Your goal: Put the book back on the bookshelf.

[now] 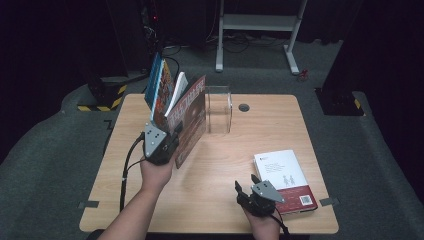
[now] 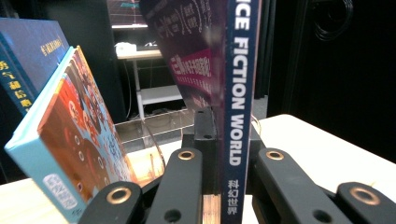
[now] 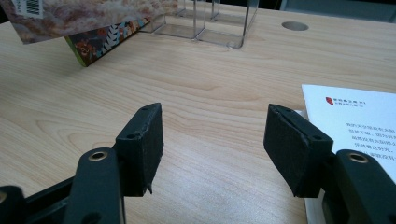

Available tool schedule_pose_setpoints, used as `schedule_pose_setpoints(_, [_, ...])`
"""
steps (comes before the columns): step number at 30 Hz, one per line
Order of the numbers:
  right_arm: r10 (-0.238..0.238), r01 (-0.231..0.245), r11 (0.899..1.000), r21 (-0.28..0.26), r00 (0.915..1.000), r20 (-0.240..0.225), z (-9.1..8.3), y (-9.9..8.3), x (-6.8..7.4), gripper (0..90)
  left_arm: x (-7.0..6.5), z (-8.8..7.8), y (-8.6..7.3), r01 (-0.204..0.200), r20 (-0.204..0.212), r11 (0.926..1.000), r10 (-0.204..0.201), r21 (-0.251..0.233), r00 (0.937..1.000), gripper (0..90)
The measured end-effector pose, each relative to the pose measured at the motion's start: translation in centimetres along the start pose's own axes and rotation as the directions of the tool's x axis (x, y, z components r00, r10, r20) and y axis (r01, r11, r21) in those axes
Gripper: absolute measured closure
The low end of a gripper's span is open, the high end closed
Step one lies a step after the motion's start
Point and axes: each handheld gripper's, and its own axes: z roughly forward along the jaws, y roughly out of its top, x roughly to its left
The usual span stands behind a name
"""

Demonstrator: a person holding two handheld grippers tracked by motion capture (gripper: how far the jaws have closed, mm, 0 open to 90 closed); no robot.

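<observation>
On the wooden counter (image 1: 215, 165) we see the left tool (image 1: 161, 142) clenched on a Science Fiction World magazine (image 2: 236, 93), held upright beside leaning books (image 1: 161, 87) and a clear organiser (image 1: 219, 107). Our right tool (image 3: 212, 140) rests released, just beside a white book (image 1: 285, 180).

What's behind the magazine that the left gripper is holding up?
Behind the magazine in the left gripper, three books lean in a row. A clear plastic stand sits beside them. The books' lower parts are covered.

Magazine (image 2: 236, 93) top beyond the frame edge, cover blurred
</observation>
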Motion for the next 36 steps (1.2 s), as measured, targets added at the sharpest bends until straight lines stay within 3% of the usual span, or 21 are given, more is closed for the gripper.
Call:
schedule_pose_setpoints(14, [-0.006, 0.006, 1.000, 0.000, 0.9999, -0.008, -0.1, 0.0, 0.1, 37.4, -0.3, 2.2, 0.0, -0.017, -0.041, 0.9997, 0.018, 0.014, 0.9990, 84.1])
schedule_pose_setpoints(24, [-0.010, 0.010, 1.000, 0.002, 0.9996, -0.026, -0.1, 0.1, 0.0, 37.1, -0.2, 3.2, -0.1, 0.008, -0.070, 0.9999, -0.007, 0.015, 0.9975, 84.1])
schedule_pose_setpoints(36, [-0.010, 0.010, 1.000, -0.006, 0.9990, -0.044, -0.2, 0.2, 0.0, 37.2, -1.1, 5.3, 0.0, -0.007, -0.100, 0.9999, 0.009, 0.015, 0.9950, 84.1])
